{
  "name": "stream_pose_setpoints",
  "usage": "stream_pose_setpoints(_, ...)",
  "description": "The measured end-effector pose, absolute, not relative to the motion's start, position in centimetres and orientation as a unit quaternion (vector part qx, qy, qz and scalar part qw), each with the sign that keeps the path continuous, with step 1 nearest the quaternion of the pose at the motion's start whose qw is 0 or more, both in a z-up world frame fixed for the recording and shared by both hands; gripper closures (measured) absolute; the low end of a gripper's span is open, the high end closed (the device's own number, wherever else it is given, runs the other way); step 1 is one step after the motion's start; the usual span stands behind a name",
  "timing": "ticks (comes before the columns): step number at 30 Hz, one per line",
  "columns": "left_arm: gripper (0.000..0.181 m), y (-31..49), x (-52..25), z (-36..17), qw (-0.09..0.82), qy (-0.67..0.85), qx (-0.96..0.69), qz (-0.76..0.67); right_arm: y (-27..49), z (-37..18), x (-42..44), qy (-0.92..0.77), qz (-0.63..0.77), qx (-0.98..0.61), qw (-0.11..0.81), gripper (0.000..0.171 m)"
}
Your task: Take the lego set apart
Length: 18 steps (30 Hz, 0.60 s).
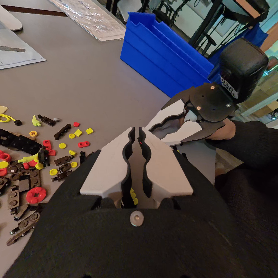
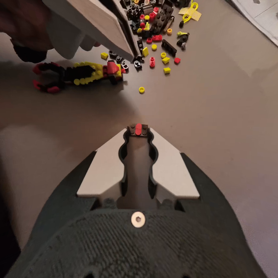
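Note:
My right gripper (image 2: 138, 130) is shut on a small dark brown plate with a red rounded tile (image 2: 138, 130) and holds it above the grey table. The rest of the lego model (image 2: 78, 73), black, yellow and red with red-tipped claws, lies on the table ahead to the left. My left gripper (image 1: 136, 130) is shut, with a tiny red speck showing between its pads. In the right wrist view the left gripper (image 2: 134, 57) hangs over loose pieces beside the model. The right gripper (image 1: 156, 129) shows just right of my left fingers.
Many loose black, brown, red and yellow pieces (image 1: 37, 158) lie scattered on the table (image 1: 90, 90), also seen in the right wrist view (image 2: 152, 30). A blue bin (image 1: 158, 52) stands at the table's far edge. Papers (image 1: 15, 49) and a plastic sleeve (image 1: 93, 19) lie farther back. One gripper's finger ends stand about 8 cm off the other's.

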<state>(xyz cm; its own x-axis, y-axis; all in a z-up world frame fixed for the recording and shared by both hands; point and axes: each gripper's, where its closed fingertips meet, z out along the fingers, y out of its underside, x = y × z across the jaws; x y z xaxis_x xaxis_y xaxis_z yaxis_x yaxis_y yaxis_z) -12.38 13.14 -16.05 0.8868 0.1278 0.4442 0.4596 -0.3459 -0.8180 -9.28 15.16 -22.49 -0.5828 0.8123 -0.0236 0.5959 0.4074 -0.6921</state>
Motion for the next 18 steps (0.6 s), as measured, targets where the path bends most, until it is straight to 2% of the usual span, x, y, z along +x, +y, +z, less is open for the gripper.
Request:
stream_pose_setpoints(3,0.173,13.3,-11.8,-16.2,0.535,-0.176,-0.808,-0.17,14.8,-20.4,-9.5,-0.81,0.375,-0.41,0.188,0.148)
stream_pose_setpoints(7,0.159,13.6,-10.3,-14.5,0.559,-0.176,-0.771,-0.248,13.8,-14.0,-9.1,-0.748,0.507,-0.355,0.241,0.148)
stream_pose_setpoints(9,0.173,13.6,-10.3,-13.1,0.566,-0.223,-0.721,-0.332,13.9,-11.2,-8.4,-0.722,0.545,-0.316,0.285,0.149)
stream_pose_setpoints(11,0.174,13.2,-10.1,-10.9,0.573,-0.259,-0.627,-0.46,13.9,-9.5,-7.6,-0.705,0.566,-0.289,0.314,0.149)
stream_pose_setpoints(14,0.155,12.5,-9.3,-8.6,0.548,-0.261,-0.519,-0.602,13.2,-8.1,-6.7,-0.682,0.603,-0.268,0.314,0.149)
stream_pose_setpoints(18,0.144,12.9,-6.2,-8.6,0.505,-0.221,-0.537,-0.639,12.7,-6.6,-6.2,-0.651,0.646,-0.26,0.301,0.149)
